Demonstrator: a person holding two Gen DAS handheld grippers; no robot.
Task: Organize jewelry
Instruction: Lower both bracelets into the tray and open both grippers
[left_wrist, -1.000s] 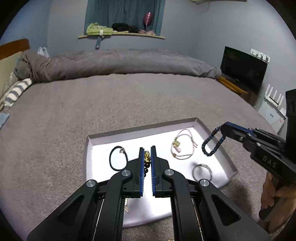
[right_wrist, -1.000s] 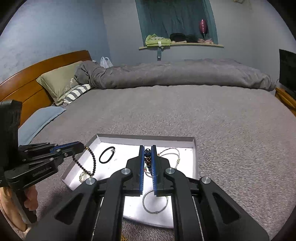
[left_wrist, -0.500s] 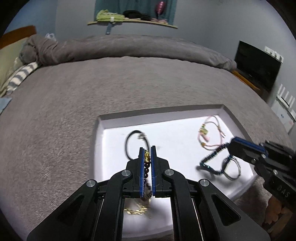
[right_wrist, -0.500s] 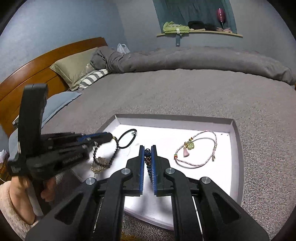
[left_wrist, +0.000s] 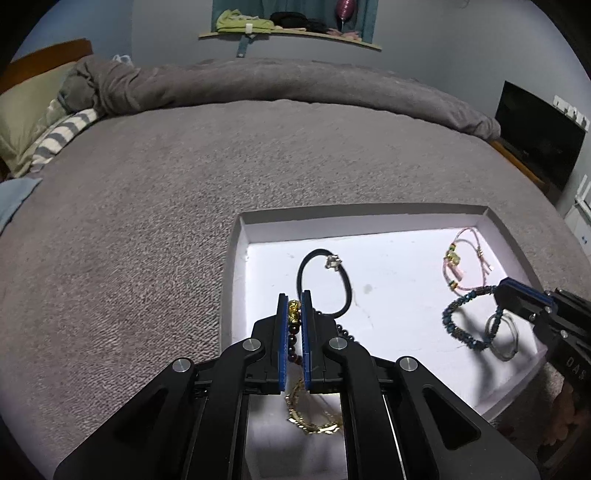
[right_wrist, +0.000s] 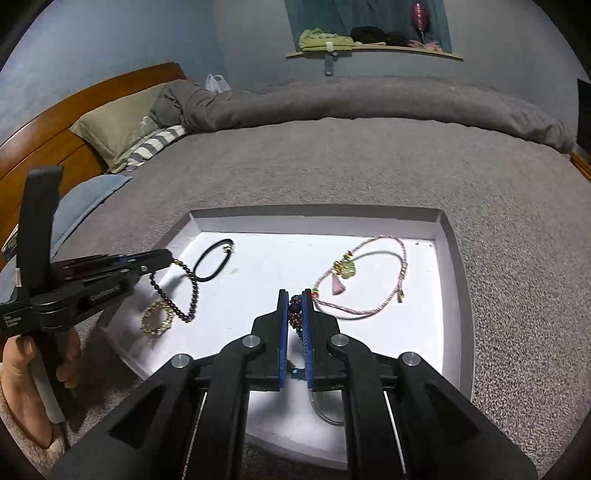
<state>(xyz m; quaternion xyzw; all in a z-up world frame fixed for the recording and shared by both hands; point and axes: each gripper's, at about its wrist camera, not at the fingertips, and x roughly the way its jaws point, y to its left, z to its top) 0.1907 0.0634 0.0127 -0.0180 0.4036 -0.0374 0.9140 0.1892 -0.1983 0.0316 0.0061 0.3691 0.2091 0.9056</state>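
A white tray (left_wrist: 369, 223) lies on the grey bed. My left gripper (left_wrist: 294, 308) is shut on a dark bead bracelet with a gold charm (left_wrist: 293, 309); it also shows in the right wrist view (right_wrist: 184, 291), hanging onto the tray's left part beside a gold chain (right_wrist: 157, 319). My right gripper (right_wrist: 295, 306) is shut on a blue bead bracelet (right_wrist: 294, 314), which in the left wrist view (left_wrist: 458, 321) rests on the tray. A black hair tie (left_wrist: 323, 284), a pink cord bracelet (right_wrist: 362, 284) and a clear ring (left_wrist: 502, 336) lie in the tray.
The grey blanket (left_wrist: 147, 206) surrounds the tray. Pillows (right_wrist: 122, 125) and a wooden headboard (right_wrist: 55, 133) lie at the left. A rolled duvet (left_wrist: 258, 85) runs along the far side. A TV (left_wrist: 535, 129) stands at the right.
Both grippers have lowered toward the tray with their bracelets. The blue and the dark bracelets now touch the tray floor.
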